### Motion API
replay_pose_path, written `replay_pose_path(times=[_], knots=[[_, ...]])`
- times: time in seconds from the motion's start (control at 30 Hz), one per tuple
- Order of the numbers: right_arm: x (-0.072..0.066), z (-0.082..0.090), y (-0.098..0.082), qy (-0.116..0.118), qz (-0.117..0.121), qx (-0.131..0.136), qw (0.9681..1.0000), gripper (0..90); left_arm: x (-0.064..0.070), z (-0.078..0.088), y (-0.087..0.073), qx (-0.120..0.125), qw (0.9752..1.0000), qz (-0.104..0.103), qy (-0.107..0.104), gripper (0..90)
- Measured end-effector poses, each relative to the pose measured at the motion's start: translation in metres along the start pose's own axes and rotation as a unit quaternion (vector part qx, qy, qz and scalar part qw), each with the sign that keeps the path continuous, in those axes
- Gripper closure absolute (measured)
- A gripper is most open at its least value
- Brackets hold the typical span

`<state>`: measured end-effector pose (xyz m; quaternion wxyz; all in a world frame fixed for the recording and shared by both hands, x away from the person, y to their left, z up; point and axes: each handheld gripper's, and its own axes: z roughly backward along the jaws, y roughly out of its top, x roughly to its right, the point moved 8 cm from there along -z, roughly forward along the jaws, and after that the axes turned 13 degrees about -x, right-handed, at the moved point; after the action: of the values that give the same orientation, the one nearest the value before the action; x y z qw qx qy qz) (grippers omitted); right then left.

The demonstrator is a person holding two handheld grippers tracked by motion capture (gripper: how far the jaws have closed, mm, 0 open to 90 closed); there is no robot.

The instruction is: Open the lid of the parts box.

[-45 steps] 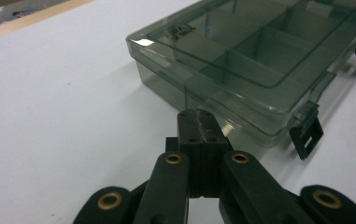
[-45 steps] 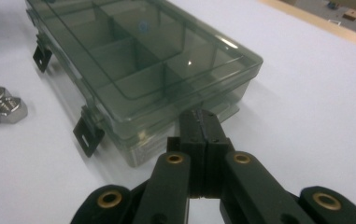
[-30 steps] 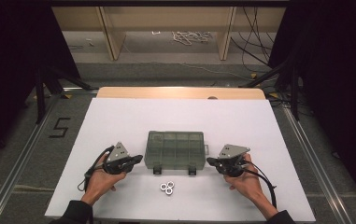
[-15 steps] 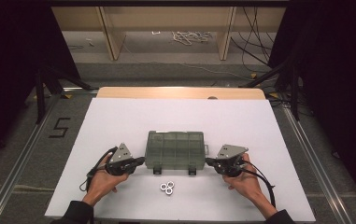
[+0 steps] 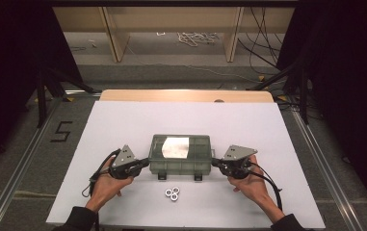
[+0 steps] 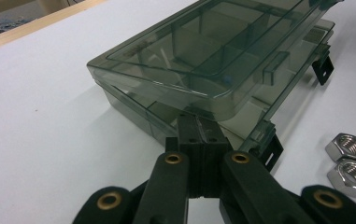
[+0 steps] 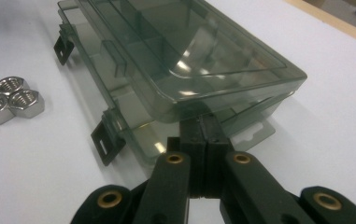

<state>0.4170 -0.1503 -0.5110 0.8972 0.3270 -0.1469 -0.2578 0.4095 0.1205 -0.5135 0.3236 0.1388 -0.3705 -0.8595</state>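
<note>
— Since the earlier frames, has anything shifted?

— Both grippers have eased slightly inward, to the ends of the box; the box has not moved.

— Container status?

— Compartment box (image 5: 180, 154): smoky translucent plastic, internal dividers, lid (image 6: 222, 46) raised slightly off the base. Two black latches hang loose on the near side. Compartments appear empty as far as visible.

— Location?

— Centre of the white table (image 5: 123, 120), between the grippers. Three steel hex nuts (image 5: 173, 193) lie clustered outside it, just in front.

— Gripper state?

— Left gripper (image 5: 144, 163): jaws together, tips under the lid edge at the box's left end. Right gripper (image 5: 216, 162): jaws together, tips under the lid edge at the right end. Neither clamps anything.
</note>
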Motion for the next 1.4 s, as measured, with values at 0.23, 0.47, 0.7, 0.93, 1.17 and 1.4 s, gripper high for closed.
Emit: replay_pose_path(times=[0.23,0.47,0.7,0.93,1.17,1.4], knots=[[0.001,-0.001,0.005,-0.007,0.006,0.011,0.9999,90.0,-0.001,0.002,0.006,0.008,1.0,-0.001,0.002,89.7],[0.004,0.001,0.014,-0.019,0.004,0.029,0.9994,90.0,-0.008,0.004,0.016,0.023,0.9996,-0.01,0.015,89.7],[0.008,0.002,0.024,-0.033,0.011,0.048,0.9982,90.0,-0.014,0.006,0.023,0.034,0.9991,0.0,0.027,89.8],[0.014,0.005,0.032,-0.045,0.012,0.06,0.9971,90.0,-0.019,0.005,0.031,0.042,0.9985,0.004,0.035,89.8],[0.02,0.005,0.039,-0.056,0.013,0.073,0.9957,90.0,-0.022,0.007,0.04,0.05,0.998,0.004,0.038,89.8],[0.025,0.006,0.043,-0.061,0.008,0.079,0.9949,90.0,-0.024,0.008,0.045,0.056,0.9974,-0.004,0.045,89.8]])
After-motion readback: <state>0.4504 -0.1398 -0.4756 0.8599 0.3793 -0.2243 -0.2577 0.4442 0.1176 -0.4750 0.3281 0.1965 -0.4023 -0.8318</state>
